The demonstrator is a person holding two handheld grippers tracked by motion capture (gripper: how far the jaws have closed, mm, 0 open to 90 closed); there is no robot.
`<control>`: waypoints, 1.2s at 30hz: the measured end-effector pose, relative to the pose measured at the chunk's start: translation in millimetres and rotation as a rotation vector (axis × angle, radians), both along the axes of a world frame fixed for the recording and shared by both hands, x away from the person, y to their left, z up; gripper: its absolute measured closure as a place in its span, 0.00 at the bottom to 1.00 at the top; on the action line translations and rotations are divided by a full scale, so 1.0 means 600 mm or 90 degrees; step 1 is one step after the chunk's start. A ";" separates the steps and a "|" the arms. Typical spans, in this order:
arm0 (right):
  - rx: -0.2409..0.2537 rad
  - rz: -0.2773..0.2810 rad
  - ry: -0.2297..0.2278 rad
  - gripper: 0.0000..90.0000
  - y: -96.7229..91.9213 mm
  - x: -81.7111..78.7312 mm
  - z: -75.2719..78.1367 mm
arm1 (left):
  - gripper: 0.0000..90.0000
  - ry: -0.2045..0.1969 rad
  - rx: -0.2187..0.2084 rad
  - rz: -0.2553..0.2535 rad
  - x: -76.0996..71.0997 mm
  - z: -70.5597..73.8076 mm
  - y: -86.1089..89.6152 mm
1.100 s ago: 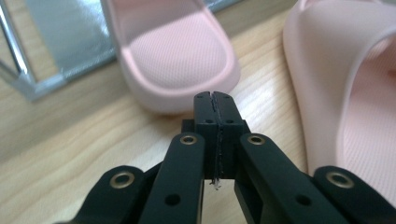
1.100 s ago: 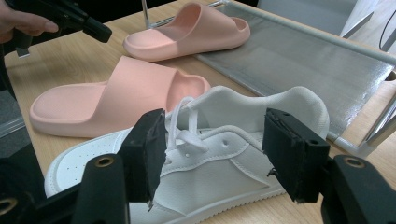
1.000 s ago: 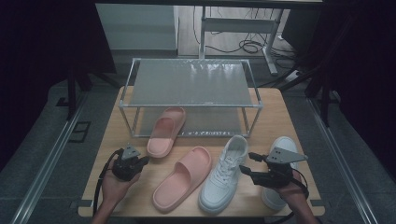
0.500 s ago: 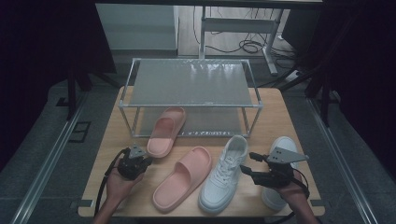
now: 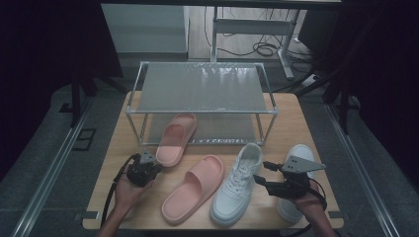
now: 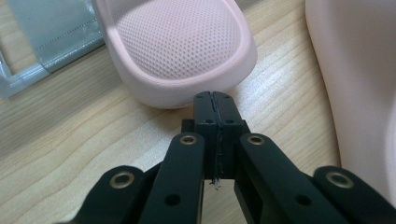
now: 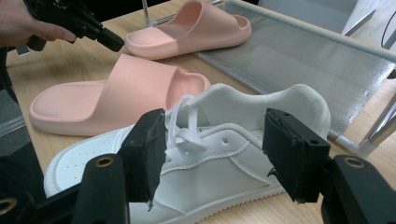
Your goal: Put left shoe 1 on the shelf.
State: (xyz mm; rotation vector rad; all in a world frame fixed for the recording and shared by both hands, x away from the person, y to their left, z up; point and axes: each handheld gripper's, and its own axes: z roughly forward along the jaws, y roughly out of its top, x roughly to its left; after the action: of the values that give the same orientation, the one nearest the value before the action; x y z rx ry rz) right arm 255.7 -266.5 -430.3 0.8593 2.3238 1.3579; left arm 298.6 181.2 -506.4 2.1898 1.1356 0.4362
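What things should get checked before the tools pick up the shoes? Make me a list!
1. Left tool shut, nothing between its jaws, tip at the heel of the far pink slipper: not ok for grabbing yet.
2. Right tool open, jaws on either side of the white sneaker, pads not pressing: ok.
3. Near pink slipper flat on the table, apart from both tools: ok.
4. Rack top shelf bare: ok.
5. Second white sneaker partly hidden by the right hand: cannot tell.

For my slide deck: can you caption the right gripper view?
Open right hand-held gripper lined up on a white sneaker, with two pink slides behind.
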 end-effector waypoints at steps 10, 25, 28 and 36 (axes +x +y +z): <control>0.000 0.000 0.000 0.44 0.000 0.000 0.000 | 1.00 0.005 0.011 -0.007 0.017 0.001 -0.010; 0.002 0.000 -0.001 0.44 -0.001 0.001 -0.001 | 1.00 0.007 0.013 -0.012 0.057 -0.002 -0.035; 0.000 0.000 0.000 0.45 -0.001 0.001 0.000 | 1.00 0.007 0.011 -0.012 0.063 -0.003 -0.040; 0.000 0.000 0.000 0.45 -0.002 0.001 0.000 | 1.00 0.010 0.005 -0.009 0.083 -0.005 -0.052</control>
State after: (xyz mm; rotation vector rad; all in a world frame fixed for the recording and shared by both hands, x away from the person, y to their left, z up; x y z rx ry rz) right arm 256.5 -267.5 -430.6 0.8587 2.3245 1.3582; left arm 348.6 149.7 -509.4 2.2106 1.1279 0.4188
